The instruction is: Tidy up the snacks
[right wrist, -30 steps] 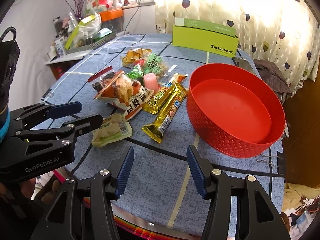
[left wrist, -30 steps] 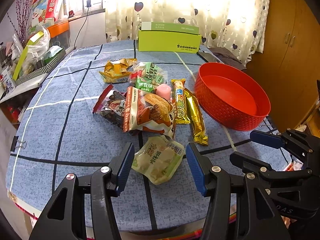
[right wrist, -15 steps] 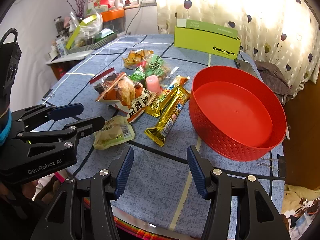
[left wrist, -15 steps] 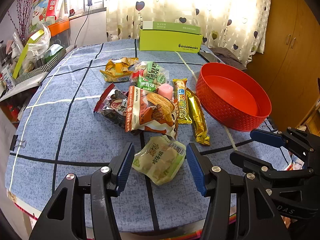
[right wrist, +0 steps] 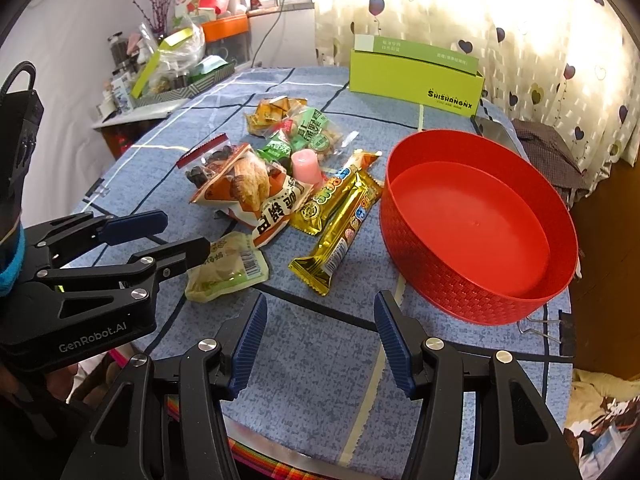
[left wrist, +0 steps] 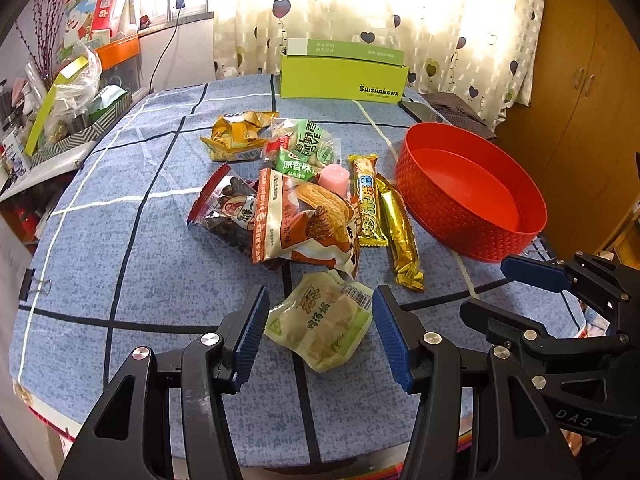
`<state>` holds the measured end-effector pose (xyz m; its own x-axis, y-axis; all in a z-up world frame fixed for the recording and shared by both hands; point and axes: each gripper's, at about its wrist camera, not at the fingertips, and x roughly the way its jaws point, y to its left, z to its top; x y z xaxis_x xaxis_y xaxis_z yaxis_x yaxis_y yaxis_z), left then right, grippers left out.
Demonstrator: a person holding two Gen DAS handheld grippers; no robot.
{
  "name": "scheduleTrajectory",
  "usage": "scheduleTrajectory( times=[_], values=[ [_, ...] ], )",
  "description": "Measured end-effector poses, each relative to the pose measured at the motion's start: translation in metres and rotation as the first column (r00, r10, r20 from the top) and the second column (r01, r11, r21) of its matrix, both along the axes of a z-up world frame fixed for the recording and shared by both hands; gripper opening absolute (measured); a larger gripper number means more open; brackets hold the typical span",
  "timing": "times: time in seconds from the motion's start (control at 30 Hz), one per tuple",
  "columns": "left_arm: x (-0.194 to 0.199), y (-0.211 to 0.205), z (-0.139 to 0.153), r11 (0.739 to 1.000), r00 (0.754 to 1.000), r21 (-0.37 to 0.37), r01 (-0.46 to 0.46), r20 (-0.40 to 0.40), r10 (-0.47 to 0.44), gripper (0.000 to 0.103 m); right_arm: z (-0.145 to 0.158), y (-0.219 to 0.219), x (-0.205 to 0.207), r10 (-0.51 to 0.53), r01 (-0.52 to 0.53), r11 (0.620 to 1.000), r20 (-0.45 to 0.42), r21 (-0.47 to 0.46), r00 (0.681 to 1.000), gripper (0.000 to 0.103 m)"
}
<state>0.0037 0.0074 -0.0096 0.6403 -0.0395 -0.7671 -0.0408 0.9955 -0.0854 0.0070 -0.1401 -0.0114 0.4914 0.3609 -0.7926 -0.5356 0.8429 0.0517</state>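
The snack pile (left wrist: 296,200) lies at the centre of the worktop (left wrist: 120,240). The basket (left wrist: 472,236) stands to its right, apart from it. Two bar packets (right wrist: 340,216) lie side by side between pile and basket. One pouch (left wrist: 320,320) lies nearest the front edge, just before the pile. A carton (left wrist: 344,76) stands behind all items, at the far edge.

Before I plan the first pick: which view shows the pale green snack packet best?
The left wrist view: the pale green snack packet lies whole, framed between the open left gripper. In the right wrist view that gripper covers its left end.
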Motion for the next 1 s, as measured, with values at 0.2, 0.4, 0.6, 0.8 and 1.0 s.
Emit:
scheduleTrajectory(
  times=[0.2,0.4,0.6,0.8,1.0],
  values=[
    [0.001,0.002,-0.003,1.000,1.000,-0.003,-0.004,-0.007,0.004,0.055,-0.003,0.002,0.003,0.006,-0.006,1.000,-0.008,0.004,1.000,0.055],
    [0.004,0.004,-0.006,1.000,1.000,-0.011,-0.004,-0.017,0.003,0.055,-0.004,0.002,0.004,0.007,-0.007,1.000,-0.011,0.006,1.000,0.055],
    [0.005,0.008,-0.008,1.000,1.000,-0.018,-0.010,-0.019,0.009,0.055,-0.006,0.004,0.005,0.010,-0.010,1.000,-0.013,0.007,1.000,0.055],
    [0.006,0.013,-0.012,0.998,1.000,-0.059,-0.006,-0.027,0.004,0.055,-0.006,0.007,0.007,0.018,-0.018,1.000,-0.015,0.016,1.000,0.056],
    [0.005,0.015,-0.013,0.998,1.000,-0.061,-0.012,-0.022,0.011,0.055,-0.005,0.009,0.010,0.029,-0.028,0.999,-0.014,0.024,0.999,0.056]
  ],
)
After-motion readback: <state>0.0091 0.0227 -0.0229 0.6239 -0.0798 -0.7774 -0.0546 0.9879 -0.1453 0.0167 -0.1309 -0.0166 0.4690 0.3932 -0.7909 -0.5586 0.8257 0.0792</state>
